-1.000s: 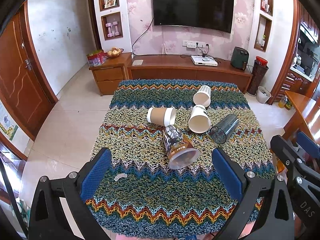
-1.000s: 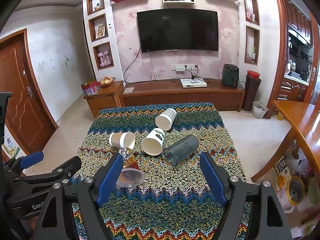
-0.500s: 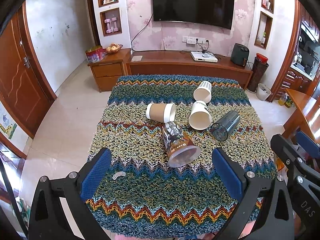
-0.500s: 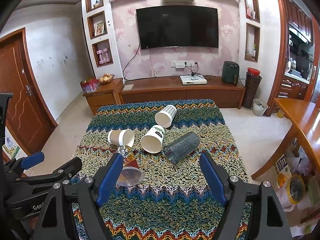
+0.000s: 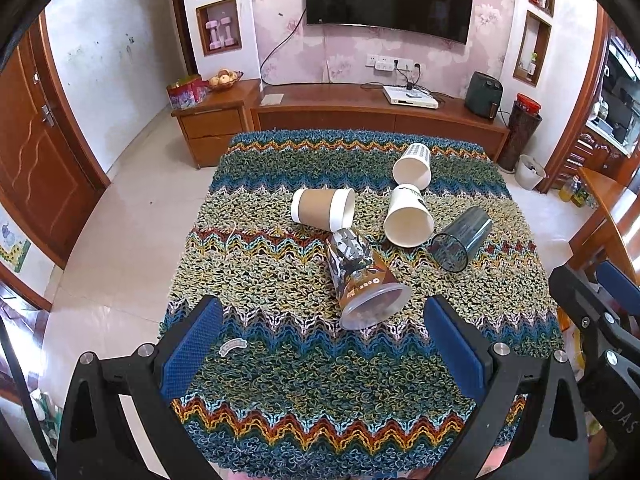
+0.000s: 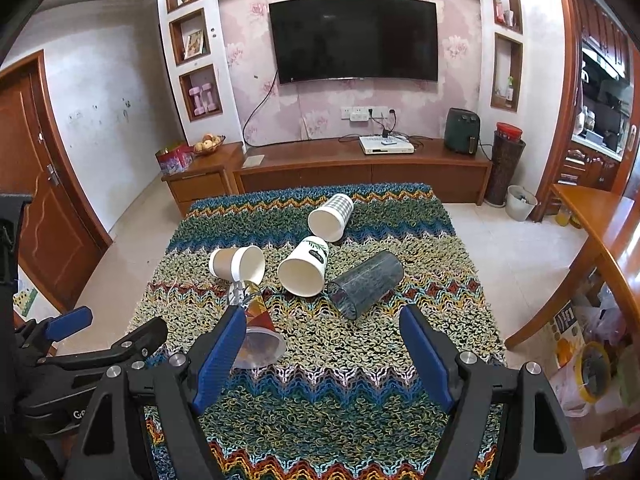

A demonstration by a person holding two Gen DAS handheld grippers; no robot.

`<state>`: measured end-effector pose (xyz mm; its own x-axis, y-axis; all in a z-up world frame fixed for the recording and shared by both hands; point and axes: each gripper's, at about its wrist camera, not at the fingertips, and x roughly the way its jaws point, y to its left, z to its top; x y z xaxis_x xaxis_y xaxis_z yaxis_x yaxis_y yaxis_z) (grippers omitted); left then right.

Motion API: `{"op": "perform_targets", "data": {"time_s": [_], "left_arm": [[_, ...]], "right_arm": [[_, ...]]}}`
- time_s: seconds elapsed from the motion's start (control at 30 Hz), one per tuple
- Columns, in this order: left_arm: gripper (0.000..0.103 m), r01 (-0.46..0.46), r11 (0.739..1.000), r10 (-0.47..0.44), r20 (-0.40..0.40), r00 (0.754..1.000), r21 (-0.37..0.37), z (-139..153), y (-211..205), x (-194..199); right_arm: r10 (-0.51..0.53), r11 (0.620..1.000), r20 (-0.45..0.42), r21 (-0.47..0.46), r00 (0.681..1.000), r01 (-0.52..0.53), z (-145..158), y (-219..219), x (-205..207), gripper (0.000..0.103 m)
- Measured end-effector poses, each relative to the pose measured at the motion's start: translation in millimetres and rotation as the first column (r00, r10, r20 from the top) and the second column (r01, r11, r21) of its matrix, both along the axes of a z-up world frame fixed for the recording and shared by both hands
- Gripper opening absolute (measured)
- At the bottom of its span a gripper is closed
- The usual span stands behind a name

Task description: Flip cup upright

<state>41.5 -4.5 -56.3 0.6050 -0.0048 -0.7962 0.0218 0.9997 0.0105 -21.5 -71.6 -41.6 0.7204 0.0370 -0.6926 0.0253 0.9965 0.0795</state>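
Jaws of both the left gripper [image 5: 320,344] and right gripper [image 6: 322,354] gape empty above the counter [image 5: 280,380], where the printed clear cup [image 5: 362,278] lies toppled, mouth toward us, nearest the left one

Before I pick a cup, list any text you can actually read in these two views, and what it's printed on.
"DAS": on the right gripper body, at the left wrist view's lower right edge.
"Ge", cut off: on the left gripper body, at the right wrist view's lower left.
Printed clear cup: label characters too small to read.
White cup with leaf print: dark label, blurred.
Nothing else is readable.
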Motion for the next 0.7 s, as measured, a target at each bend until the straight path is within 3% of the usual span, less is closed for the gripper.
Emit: {"op": "perform_targets", "data": {"time_s": [0.7], "left_arm": [[0.101, 0.048, 0.998, -0.046, -0.042, 0.998, 0.047, -16.4, 5.4, 43.8]], "right_arm": [[0.009, 1.000, -0.079, 0.008, 0.997, -0.009, -27.1, 5.5, 32.9, 0.080]]}}
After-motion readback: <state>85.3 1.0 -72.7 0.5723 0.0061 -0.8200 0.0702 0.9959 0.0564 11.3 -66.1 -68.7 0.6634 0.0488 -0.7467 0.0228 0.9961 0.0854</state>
